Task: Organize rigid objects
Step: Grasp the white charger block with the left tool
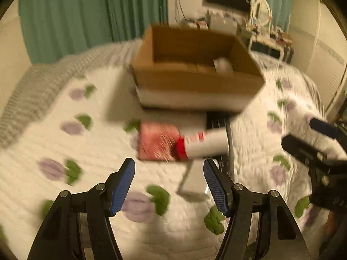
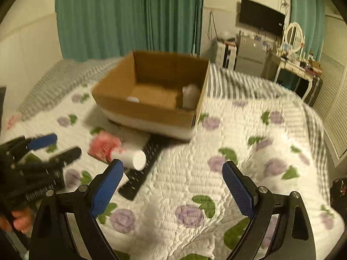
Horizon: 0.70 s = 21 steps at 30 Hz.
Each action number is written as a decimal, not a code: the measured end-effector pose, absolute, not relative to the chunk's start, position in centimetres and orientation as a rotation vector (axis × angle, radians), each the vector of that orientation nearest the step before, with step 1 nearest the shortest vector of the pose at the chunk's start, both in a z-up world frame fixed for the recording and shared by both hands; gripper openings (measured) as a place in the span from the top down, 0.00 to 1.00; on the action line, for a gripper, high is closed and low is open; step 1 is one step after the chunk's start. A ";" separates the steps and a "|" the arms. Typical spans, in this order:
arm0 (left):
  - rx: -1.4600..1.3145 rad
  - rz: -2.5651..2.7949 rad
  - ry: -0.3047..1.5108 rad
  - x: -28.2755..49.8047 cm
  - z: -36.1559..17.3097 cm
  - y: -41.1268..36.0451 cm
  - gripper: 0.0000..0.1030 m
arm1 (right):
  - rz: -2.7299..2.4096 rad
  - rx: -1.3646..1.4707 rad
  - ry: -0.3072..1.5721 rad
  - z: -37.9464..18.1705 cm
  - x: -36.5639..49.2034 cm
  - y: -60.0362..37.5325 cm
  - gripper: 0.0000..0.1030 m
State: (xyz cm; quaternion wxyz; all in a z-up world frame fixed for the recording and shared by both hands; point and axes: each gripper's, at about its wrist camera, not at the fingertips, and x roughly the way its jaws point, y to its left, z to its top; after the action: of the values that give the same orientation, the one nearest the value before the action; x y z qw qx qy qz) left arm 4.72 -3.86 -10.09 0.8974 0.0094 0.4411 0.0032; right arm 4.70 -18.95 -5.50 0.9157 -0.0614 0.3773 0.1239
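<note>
From the left wrist, the left gripper (image 1: 169,182) stands wide and empty; just ahead lies a white bottle (image 1: 206,144), resting on what blur suggests is a pink packet (image 1: 158,140), the cardboard box (image 1: 195,86) beyond.

From the right wrist, the right gripper (image 2: 172,186) gapes wide over bare quilt (image 2: 238,134). The reach looks underway; next, straddle the bottle squarely.

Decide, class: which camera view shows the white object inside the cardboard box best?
The right wrist view: the white object stands fairly sharp in the cardboard box's right corner. The left wrist view shows it smaller, motion-blurred and partly cut off by the box wall.
</note>
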 end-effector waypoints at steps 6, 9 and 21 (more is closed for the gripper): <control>0.029 -0.109 0.998 5.7 -13.5 -5.5 0.33 | 0.237 -0.090 0.855 -8.9 6.3 -19.7 0.10; 0.050 -0.098 1.033 6.8 -14.9 -6.0 0.33 | 0.237 -0.077 0.879 -9.4 6.9 -19.7 0.10; -0.011 -0.191 1.040 8.2 -15.6 -6.2 0.59 | 0.222 -0.086 0.912 -10.3 7.2 -19.5 0.10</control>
State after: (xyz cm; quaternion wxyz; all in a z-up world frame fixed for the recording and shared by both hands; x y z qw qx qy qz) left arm 8.22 -6.23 -15.59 0.8636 -0.0055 0.4959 -0.0910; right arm 7.24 -19.50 -10.32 0.8910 -0.0416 0.4392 0.1070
